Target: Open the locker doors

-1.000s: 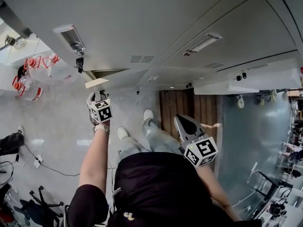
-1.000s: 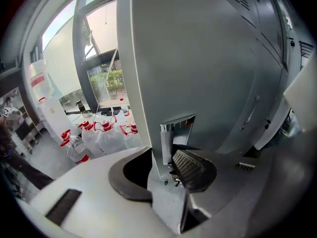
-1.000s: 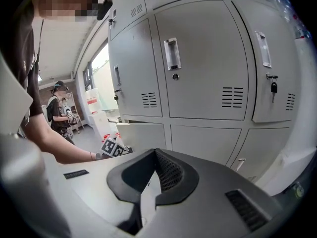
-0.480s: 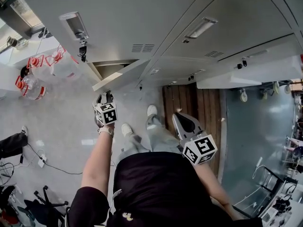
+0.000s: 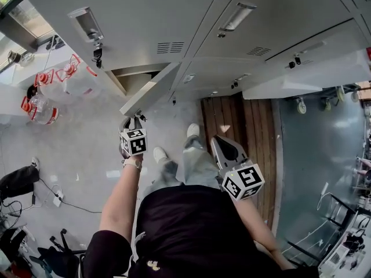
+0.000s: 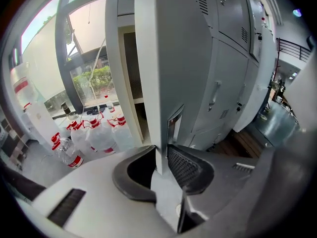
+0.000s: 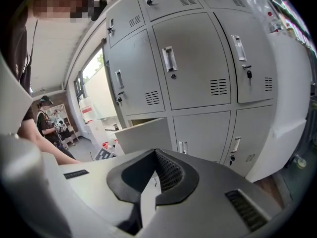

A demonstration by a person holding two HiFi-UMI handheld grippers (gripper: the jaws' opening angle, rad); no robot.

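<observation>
A bank of grey lockers (image 5: 174, 16) fills the top of the head view. One lower locker door (image 5: 153, 88) stands swung out, with the dark compartment showing behind it. My left gripper (image 5: 132, 120) is at that door's free edge. In the left gripper view the door (image 6: 168, 58) runs upright between the jaws of the left gripper (image 6: 162, 155). They have just been closing and now pinch its edge. My right gripper (image 5: 220, 142) hangs lower right, away from the lockers, shut and empty. The right gripper view shows the right gripper (image 7: 153, 156), the open door (image 7: 143, 135) and closed doors (image 7: 193, 68).
Several large water bottles (image 5: 43, 97) with red caps stand on the floor left of the lockers; the bottles (image 6: 94, 135) also show past the open door. Keys (image 5: 97, 54) hang from an upper lock. A wooden floor strip (image 5: 232, 120) lies right. A person (image 7: 44, 125) stands at the far left.
The lower locker door has swung further out from the cabinet. My left gripper has moved with its edge toward my body. The right gripper has drifted only slightly.
</observation>
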